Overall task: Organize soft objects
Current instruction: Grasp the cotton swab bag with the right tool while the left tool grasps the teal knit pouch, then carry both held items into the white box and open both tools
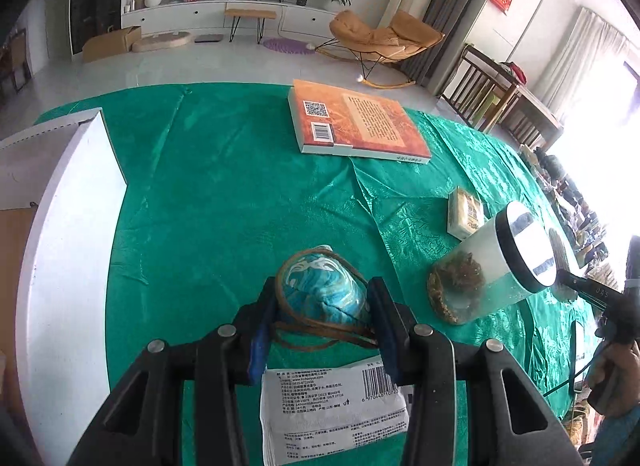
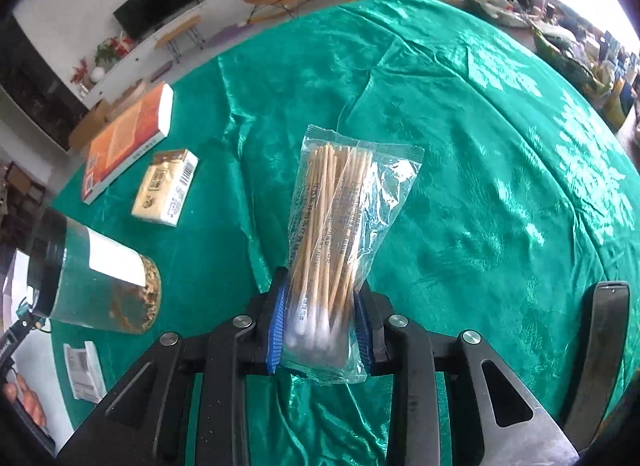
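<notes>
The left hand-held gripper (image 1: 322,320) is clamping the blue pouch (image 1: 320,294) while the right hand-held gripper (image 2: 320,330) is pinching the swab packet (image 2: 340,225) at its cotton end, long axis pointing away.

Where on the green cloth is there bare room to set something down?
Free: the broad stretch between the white box and the orange book; also the cloth right of the cotton swab packet. Crowded: around the jar and tissue pack.

We are seeing daylight flooding in from the window (image 1: 600,113), blowing out white beside it; sheen is glaring on the green tablecloth (image 2: 500,145), and fisheye bending is darkening every corner around it.
</notes>
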`<state>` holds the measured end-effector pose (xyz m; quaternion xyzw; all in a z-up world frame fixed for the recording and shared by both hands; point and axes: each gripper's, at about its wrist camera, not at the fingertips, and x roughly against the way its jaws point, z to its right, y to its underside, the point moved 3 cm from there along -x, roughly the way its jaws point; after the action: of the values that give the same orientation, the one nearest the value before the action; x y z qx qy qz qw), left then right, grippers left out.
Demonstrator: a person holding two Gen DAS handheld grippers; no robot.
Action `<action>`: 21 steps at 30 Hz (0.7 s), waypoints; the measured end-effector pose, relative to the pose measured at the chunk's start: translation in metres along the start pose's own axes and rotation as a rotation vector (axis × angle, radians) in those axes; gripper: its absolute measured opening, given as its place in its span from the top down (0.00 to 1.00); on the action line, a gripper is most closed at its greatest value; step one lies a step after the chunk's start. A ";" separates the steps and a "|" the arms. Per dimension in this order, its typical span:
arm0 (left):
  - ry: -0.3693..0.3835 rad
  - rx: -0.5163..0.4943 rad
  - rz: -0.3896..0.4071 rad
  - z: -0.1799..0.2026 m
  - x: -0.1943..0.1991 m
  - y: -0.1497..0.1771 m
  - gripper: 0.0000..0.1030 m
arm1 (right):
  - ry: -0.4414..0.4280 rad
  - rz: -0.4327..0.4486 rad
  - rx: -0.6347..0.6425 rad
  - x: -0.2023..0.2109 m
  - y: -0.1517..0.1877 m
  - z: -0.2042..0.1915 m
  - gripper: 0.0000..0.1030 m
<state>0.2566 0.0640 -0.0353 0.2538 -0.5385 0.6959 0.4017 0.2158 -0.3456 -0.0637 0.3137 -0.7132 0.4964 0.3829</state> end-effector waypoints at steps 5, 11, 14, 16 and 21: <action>0.069 0.020 0.075 -0.010 0.055 -0.007 0.57 | -0.096 0.123 0.130 0.066 -0.023 -0.060 0.70; -0.005 0.020 0.165 -0.064 0.145 0.010 0.57 | -0.288 0.147 0.386 0.127 0.013 -0.200 0.70; -0.110 0.045 0.191 -0.109 0.185 0.033 0.57 | -0.437 0.105 0.479 0.145 0.054 -0.274 0.70; -0.215 0.060 0.198 -0.140 0.208 0.052 0.57 | -0.540 0.059 0.530 0.151 0.087 -0.321 0.70; -0.437 0.157 0.225 -0.205 0.243 0.090 0.07 | -0.806 -0.121 0.584 0.141 0.163 -0.419 0.47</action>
<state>0.0649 0.3200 0.0471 0.3670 -0.5818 0.7044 0.1751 0.1072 0.0924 0.0707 0.6156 -0.6160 0.4914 0.0011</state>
